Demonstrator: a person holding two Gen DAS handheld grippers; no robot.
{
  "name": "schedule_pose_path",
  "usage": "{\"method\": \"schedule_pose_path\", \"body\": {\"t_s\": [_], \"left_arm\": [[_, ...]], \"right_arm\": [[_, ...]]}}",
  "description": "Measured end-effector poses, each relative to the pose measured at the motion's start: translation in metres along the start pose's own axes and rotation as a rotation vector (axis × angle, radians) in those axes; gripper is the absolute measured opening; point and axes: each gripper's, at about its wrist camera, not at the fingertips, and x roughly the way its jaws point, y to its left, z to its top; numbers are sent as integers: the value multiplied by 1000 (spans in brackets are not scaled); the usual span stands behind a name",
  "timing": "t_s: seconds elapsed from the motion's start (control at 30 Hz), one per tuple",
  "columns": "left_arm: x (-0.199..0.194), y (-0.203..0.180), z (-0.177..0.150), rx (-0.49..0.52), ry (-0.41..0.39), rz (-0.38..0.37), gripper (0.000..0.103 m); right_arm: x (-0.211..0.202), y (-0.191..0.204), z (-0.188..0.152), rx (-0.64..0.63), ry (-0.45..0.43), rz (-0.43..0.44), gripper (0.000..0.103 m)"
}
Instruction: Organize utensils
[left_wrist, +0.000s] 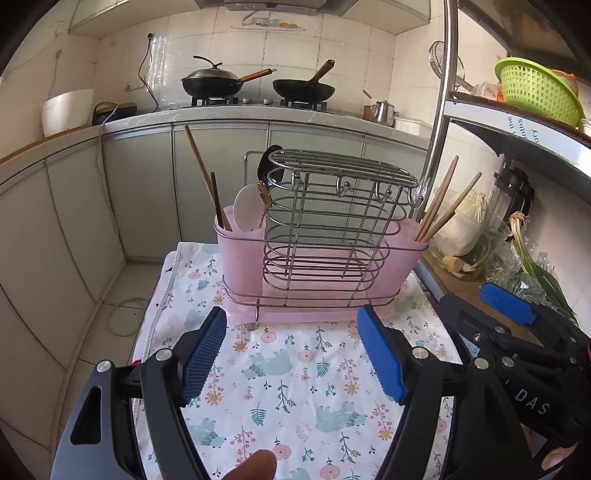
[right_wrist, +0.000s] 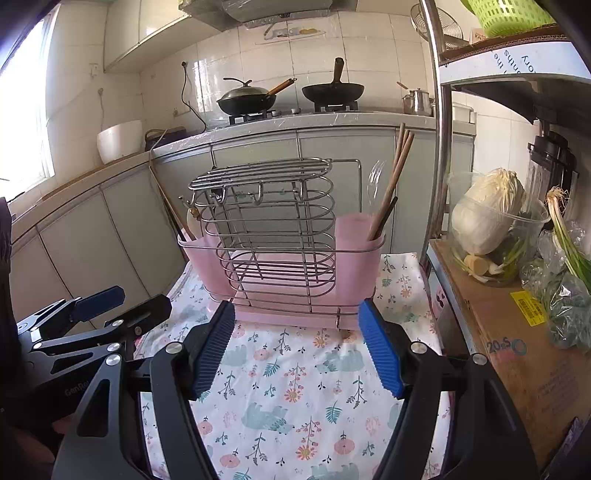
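A white floral-print cloth (left_wrist: 295, 387) covers the table. At its far end stands a pink plastic utensil holder in a chrome wire rack (left_wrist: 321, 243). Brown wooden chopsticks (left_wrist: 439, 206) lean in the holder's right pocket; a white plastic spoon (left_wrist: 247, 208) sits in its left. Near the holder, the left gripper (left_wrist: 295, 354) and right gripper (right_wrist: 299, 350) hover with jaws spread wide, both empty.
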Motion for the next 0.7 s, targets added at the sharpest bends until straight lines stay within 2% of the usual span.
{"method": "schedule_pose_path", "body": {"t_s": [0.7], "left_arm": [[3, 1, -7, -6, 9, 13, 72]], "right_arm": [[8, -1, -11, 10, 16, 0, 70]]}}
